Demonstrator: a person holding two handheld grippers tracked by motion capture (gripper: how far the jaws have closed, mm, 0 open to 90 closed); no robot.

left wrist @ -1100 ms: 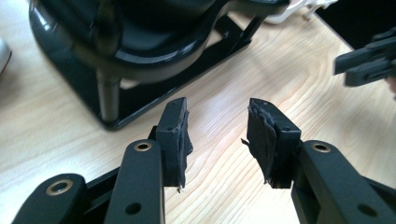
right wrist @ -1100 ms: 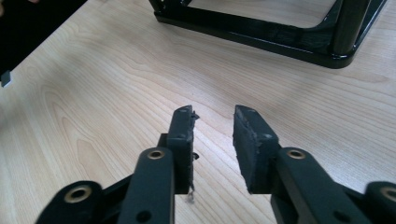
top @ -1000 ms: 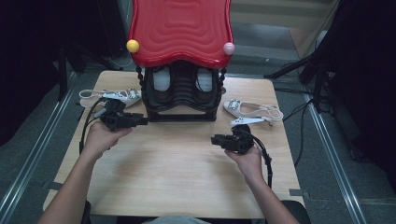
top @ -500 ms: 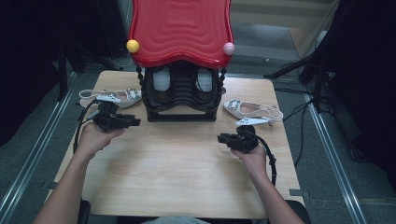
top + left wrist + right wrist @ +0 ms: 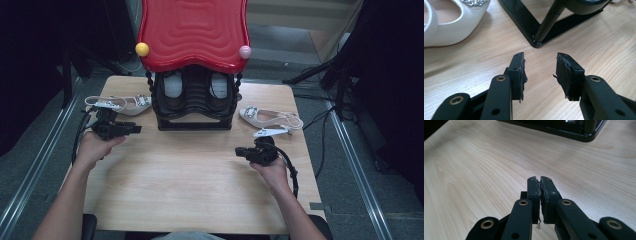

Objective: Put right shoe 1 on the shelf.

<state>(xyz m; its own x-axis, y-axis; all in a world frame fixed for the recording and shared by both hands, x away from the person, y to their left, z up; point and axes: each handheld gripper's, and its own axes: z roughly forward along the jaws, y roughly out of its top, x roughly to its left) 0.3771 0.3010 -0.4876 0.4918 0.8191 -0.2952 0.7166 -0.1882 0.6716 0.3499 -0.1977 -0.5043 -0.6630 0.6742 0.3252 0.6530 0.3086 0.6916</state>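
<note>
Left gripper view's edge crops white shoe (image 5: 451, 22).

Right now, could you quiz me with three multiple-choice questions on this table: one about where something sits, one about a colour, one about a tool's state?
1. Where does the left white shoe lie?
A. left of the black rack
B. on the red top
C. at the table's near edge

2. What colour is the ball at the red top's left corner?
A. green
B. yellow
C. blue

3. How do the right tool's jaws stand?
A. wide apart
B. gripping a shoe
C. closed on nothing

Answers: 1 A, the high view shows it beside the rack; 2 B, it is yellow; 3 C, the right gripper view shows jaws together over bare wood.
</note>
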